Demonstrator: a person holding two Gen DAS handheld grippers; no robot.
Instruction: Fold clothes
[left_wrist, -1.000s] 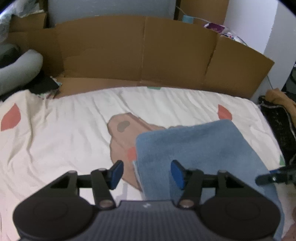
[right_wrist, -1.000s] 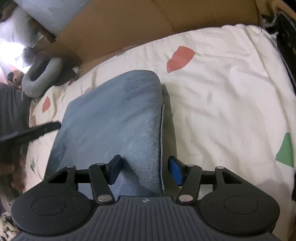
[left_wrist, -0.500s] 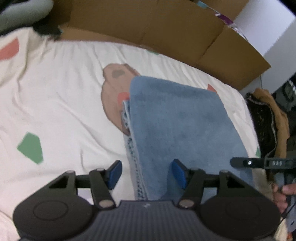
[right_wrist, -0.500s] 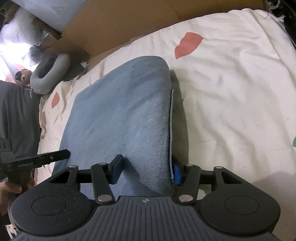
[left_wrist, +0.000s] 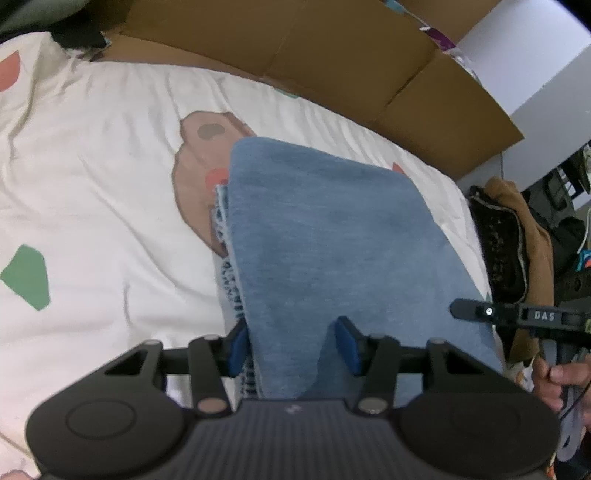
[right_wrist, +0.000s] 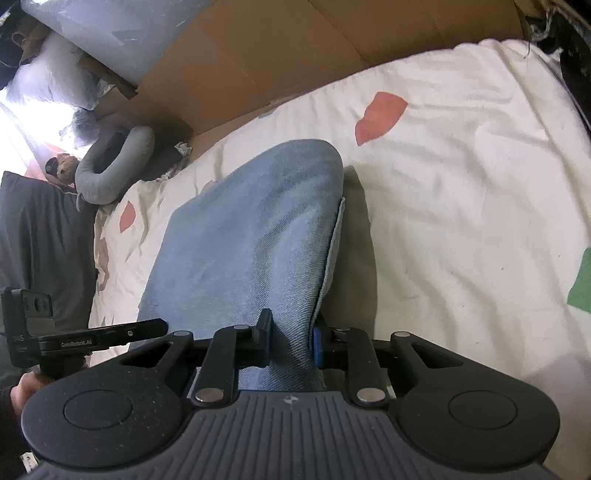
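A folded blue denim garment (left_wrist: 332, 240) is laid on a cream bedsheet (left_wrist: 103, 177) printed with red, green and brown patches, its rounded fold at the far end and its near end taken up by both grippers. The left gripper (left_wrist: 293, 345) is placed over the garment's near left corner, where a frayed edge (left_wrist: 231, 280) is seen; its jaws are closing with the denim between them, the left pad (left_wrist: 238, 347) touching the cloth, though a firm press of the right pad is not shown. The right gripper (right_wrist: 291, 341) is set on the near right corner, and its jaws are closing with a bunched fold of denim pinched between the blue pads. Brown cardboard (left_wrist: 332, 55) is stood along the far side of the bed. A grey U-shaped cushion (right_wrist: 110, 166) is seen at the far left in the right wrist view, and a dark and tan heap of cloth (left_wrist: 509, 236) lies just beside the bed's right edge.
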